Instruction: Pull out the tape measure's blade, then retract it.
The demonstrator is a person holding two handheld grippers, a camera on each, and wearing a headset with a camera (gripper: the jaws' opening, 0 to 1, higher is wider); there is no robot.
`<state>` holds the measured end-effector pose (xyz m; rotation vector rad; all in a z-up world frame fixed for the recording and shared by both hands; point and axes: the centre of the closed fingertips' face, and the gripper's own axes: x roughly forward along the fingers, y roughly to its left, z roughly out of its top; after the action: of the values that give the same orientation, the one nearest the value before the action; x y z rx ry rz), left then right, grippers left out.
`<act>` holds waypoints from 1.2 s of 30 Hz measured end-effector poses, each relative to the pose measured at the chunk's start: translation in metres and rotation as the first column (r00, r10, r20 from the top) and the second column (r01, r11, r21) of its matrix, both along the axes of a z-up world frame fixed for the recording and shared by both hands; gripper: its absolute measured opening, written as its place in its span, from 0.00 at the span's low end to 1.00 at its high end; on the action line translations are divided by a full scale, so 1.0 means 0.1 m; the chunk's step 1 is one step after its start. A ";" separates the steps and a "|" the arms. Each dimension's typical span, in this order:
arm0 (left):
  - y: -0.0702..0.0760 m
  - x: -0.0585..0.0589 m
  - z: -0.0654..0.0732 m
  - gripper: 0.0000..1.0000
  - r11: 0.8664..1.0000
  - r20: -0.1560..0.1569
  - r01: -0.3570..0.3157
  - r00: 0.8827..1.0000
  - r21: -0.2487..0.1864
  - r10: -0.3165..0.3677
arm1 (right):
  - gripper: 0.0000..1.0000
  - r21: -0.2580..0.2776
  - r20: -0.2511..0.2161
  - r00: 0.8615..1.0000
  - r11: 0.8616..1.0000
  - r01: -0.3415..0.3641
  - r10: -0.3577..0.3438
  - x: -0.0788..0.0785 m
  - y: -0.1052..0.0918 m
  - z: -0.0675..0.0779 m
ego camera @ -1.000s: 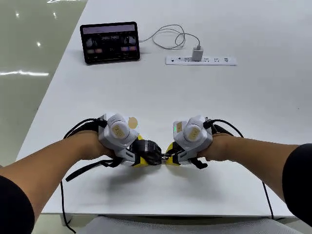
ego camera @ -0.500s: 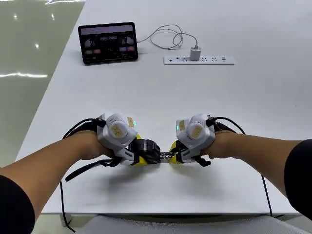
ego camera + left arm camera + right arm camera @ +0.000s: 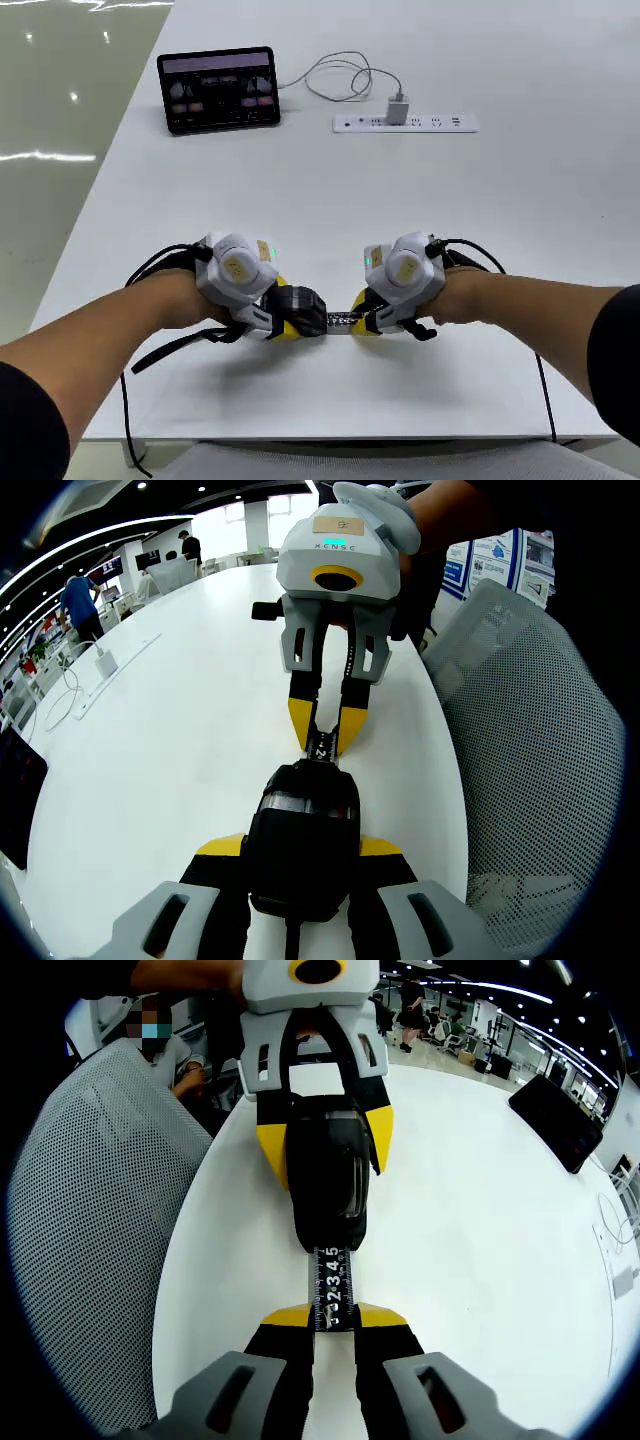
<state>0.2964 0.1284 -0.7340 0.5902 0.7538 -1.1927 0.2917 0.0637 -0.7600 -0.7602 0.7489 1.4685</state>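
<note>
I am clamping my left gripper [image 3: 300,848] on the black tape measure [image 3: 328,1175], its yellow-tipped jaws pressing both sides of the case. My right gripper [image 3: 333,1318] is pinching the end of the blade [image 3: 334,1275], jaws closed on it, with a short stretch reading 2 to 5 showing between the 2 grippers. Everything is sitting near the front edge of the tabletop [image 3: 420,200]. A tablet [image 3: 218,88] and a power strip [image 3: 405,123] are standing toward the far edge.

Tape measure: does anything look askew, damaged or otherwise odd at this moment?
Nothing stands out. The left tool grips the black case squarely, the right tool pinches the blade near its tip, and the short exposed length runs straight between them.
</note>
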 end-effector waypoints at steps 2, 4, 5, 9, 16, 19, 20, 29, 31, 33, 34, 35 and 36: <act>0.00 0.00 0.00 0.34 1.000 0.000 0.000 1.000 0.000 0.000 | 0.10 -0.002 0.000 1.000 1.000 -0.001 0.001 0.00 -0.01 0.00; 0.00 0.00 0.00 0.34 1.000 -0.001 0.000 1.000 0.001 0.000 | 0.10 -0.007 0.000 1.000 1.000 -0.002 0.002 0.00 -0.03 0.00; 0.00 0.00 0.00 0.34 1.000 -0.001 -0.001 1.000 0.000 0.001 | 0.10 -0.008 0.000 1.000 1.000 -0.001 0.001 0.01 -0.04 0.00; 0.00 0.00 0.00 0.34 1.000 -0.003 -0.004 1.000 -0.001 0.004 | 0.10 -0.014 0.008 1.000 1.000 -0.007 0.007 0.02 -0.08 0.00; 0.00 0.01 -0.01 0.34 1.000 -0.005 -0.003 1.000 -0.001 0.003 | 0.10 -0.017 0.001 1.000 1.000 0.001 -0.001 0.02 -0.14 0.00; 0.00 0.01 -0.01 0.34 1.000 -0.006 -0.004 1.000 -0.002 0.004 | 0.10 -0.013 -0.003 1.000 1.000 0.009 -0.009 0.02 -0.15 0.00; 0.01 0.00 -0.01 0.34 1.000 -0.005 -0.004 1.000 -0.002 0.004 | 0.10 -0.013 -0.003 1.000 1.000 0.010 -0.010 0.02 -0.15 0.00; 0.01 -0.01 -0.01 0.34 1.000 -0.003 -0.008 1.000 -0.001 0.008 | 0.10 -0.019 -0.008 1.000 1.000 0.019 -0.019 0.01 -0.24 0.00; 0.00 0.00 -0.01 0.34 1.000 -0.005 -0.013 1.000 -0.005 0.013 | 0.10 -0.020 -0.008 1.000 1.000 0.022 -0.022 0.01 -0.27 0.00; 0.00 -0.01 -0.01 0.34 1.000 -0.006 -0.017 1.000 -0.006 0.017 | 0.10 -0.019 -0.010 1.000 1.000 0.025 -0.025 0.00 -0.28 0.00; 0.01 -0.01 -0.01 0.34 1.000 -0.008 -0.019 1.000 -0.006 0.019 | 0.10 -0.017 -0.012 1.000 0.999 0.028 -0.028 0.00 -0.28 0.00; 0.01 -0.01 -0.02 0.34 1.000 -0.010 -0.024 1.000 -0.007 0.024 | 0.10 -0.016 -0.013 0.999 0.999 0.031 -0.031 0.00 -0.28 0.00; 0.06 -0.03 -0.06 0.33 0.999 -0.027 -0.031 0.999 0.019 0.032 | 0.10 -0.015 -0.014 0.999 0.999 0.032 -0.032 0.00 -0.28 0.00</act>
<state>0.2933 0.1343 -0.7401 0.5770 0.7954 -1.1674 0.2920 0.0360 -0.7603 -0.7463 0.7797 1.4425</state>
